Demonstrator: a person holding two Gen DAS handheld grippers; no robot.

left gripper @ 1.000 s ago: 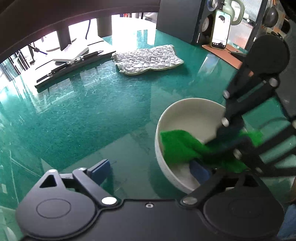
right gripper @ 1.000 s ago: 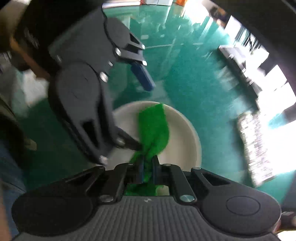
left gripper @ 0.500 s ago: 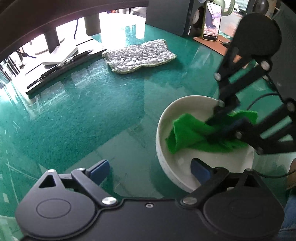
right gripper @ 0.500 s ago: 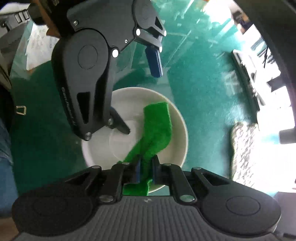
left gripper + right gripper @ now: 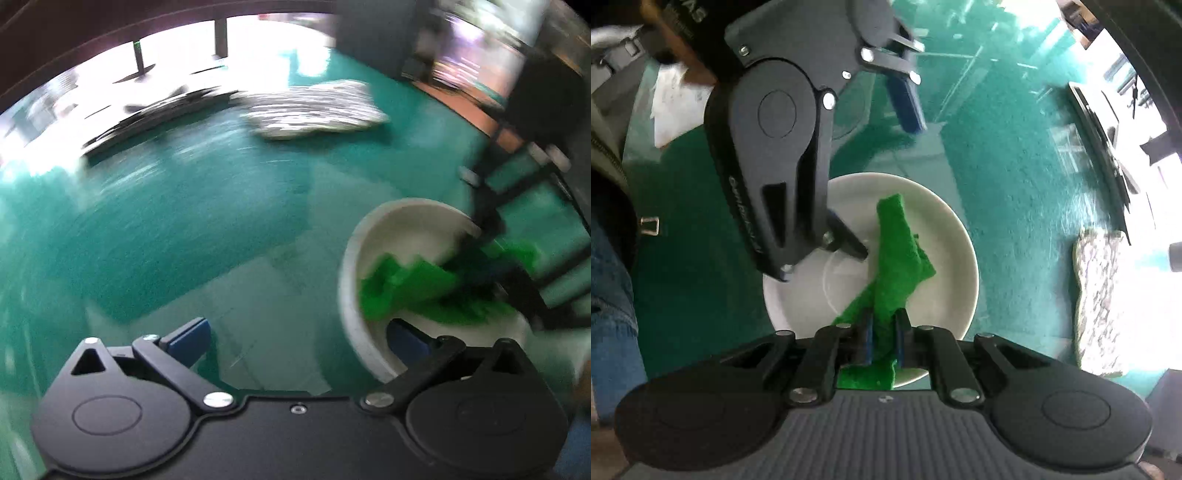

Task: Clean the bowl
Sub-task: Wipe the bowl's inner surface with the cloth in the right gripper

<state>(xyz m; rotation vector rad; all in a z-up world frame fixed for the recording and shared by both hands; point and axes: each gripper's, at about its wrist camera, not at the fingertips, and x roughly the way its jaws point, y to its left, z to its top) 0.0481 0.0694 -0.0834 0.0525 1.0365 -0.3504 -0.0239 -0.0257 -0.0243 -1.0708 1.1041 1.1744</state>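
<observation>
Inside the bowl (image 5: 945, 236), my right gripper (image 5: 884, 341) clamps the cloth (image 5: 897, 254); my left gripper (image 5: 295, 339), spread wide, straddles the rim, best kept steady.

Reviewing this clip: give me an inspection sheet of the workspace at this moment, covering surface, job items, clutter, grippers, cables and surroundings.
Surface: green glass table, glossy with reflections.
Job's things: white bowl upright on the table; green cloth draped across its inside, tail hanging over the near rim.
Clutter: grey pebbled mat lying apart from the bowl; dark flat tray at the far edge, blurred.
Grippers: right gripper shut on the green cloth; left gripper open, straddling the bowl's rim, one finger inside and one outside.
Cables: nothing seen.
Surroundings: bright windows behind; the left wrist view is motion-blurred, so far objects are unreadable.
</observation>
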